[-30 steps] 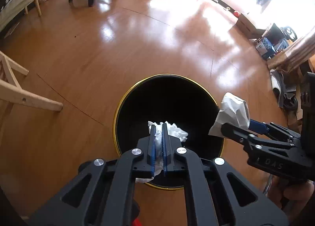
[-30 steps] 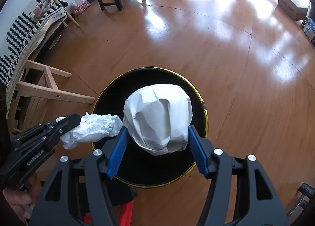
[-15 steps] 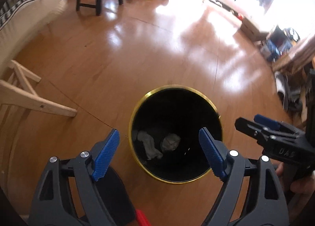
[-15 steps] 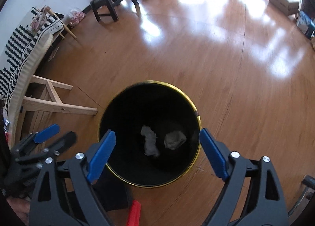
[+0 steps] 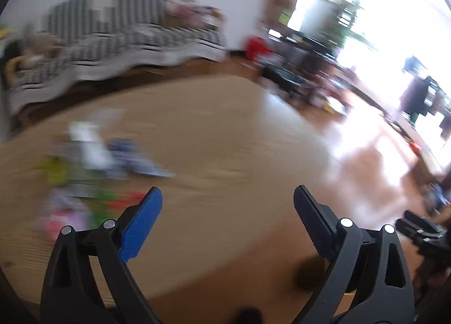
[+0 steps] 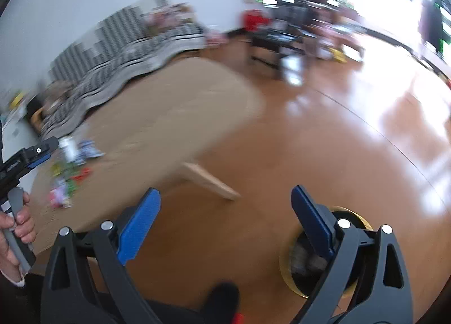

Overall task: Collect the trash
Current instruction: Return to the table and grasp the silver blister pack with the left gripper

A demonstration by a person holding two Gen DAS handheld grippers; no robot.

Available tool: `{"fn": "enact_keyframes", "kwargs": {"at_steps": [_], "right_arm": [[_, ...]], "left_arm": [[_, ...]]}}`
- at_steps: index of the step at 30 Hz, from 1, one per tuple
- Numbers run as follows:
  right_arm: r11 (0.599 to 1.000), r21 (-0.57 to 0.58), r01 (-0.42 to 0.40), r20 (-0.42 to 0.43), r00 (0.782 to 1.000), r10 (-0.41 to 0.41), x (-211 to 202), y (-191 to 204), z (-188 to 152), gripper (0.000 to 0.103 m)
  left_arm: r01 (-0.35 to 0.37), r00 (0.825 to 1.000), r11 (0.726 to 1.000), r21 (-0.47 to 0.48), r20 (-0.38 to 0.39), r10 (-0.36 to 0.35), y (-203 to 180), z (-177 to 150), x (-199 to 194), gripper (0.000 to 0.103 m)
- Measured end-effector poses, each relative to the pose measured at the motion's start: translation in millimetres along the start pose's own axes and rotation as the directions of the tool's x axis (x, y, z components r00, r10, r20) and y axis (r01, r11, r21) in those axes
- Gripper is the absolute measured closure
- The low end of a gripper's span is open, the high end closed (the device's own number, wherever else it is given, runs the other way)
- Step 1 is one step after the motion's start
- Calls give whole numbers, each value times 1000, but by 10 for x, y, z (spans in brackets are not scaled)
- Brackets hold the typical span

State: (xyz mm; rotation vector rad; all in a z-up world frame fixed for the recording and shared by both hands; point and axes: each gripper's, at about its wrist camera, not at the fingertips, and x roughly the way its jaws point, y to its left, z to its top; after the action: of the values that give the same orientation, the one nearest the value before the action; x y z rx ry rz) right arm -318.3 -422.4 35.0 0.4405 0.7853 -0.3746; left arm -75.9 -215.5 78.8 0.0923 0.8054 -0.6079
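Observation:
Both views are motion-blurred. My left gripper is open and empty above a light wooden table. A pile of colourful wrappers and scraps lies on the table to its left. My right gripper is open and empty above the floor beside the table. The pile also shows in the right wrist view, near the left gripper. The black bin with a gold rim sits low right behind my right finger, with crumpled paper inside.
A striped sofa runs along the white wall behind the table. A table leg slants onto the shiny wooden floor. A black stool, toys and bright windows are at the far right.
Both grippers swung up and left, away from the bin, and now face the table and sofa. Both stay open and empty; the dropped paper lies in the bin.

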Motion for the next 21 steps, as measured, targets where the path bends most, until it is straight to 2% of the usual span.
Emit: {"fn": "enact_keyframes", "kwargs": {"at_steps": [2, 4, 6, 8, 10, 12, 15, 18, 21], "right_arm": [[994, -80, -71, -18, 997, 70, 256, 652, 128, 12], [983, -131, -128, -39, 992, 123, 491, 1149, 195, 12], [964, -185, -192, -68, 981, 183, 748, 1690, 215, 12], [938, -237, -252, -101, 967, 235, 1038, 2142, 233, 12], [915, -277, -292, -126, 956, 266, 1311, 2430, 210, 12], [894, -314, -320, -140, 947, 290, 1577, 2650, 162, 12], [876, -387, -288, -152, 957, 247, 1926, 2747, 76, 12], [846, -443, -296, -174, 954, 243, 2148, 2771, -3, 12], [815, -501, -290, -192, 956, 222, 2349, 2807, -54, 12]], "left_arm": [[-98, 995, 995, -37, 20, 99, 622, -54, -184, 11], [-203, 979, 976, -81, 13, 205, 1221, -178, -312, 11], [-256, 966, 959, -122, -1, 258, 1672, -305, -370, 11], [-281, 959, 947, -156, -22, 281, 2040, -447, -367, 11], [-299, 954, 937, -178, -50, 295, 2377, -601, -321, 11], [-321, 947, 930, -177, -74, 313, 2608, -731, -231, 11], [-292, 955, 944, -151, -98, 279, 2904, -781, -55, 11], [-256, 963, 965, -60, -96, 250, 2933, -811, 119, 11], [-231, 962, 973, 31, -140, 233, 2919, -878, 373, 11]]}}
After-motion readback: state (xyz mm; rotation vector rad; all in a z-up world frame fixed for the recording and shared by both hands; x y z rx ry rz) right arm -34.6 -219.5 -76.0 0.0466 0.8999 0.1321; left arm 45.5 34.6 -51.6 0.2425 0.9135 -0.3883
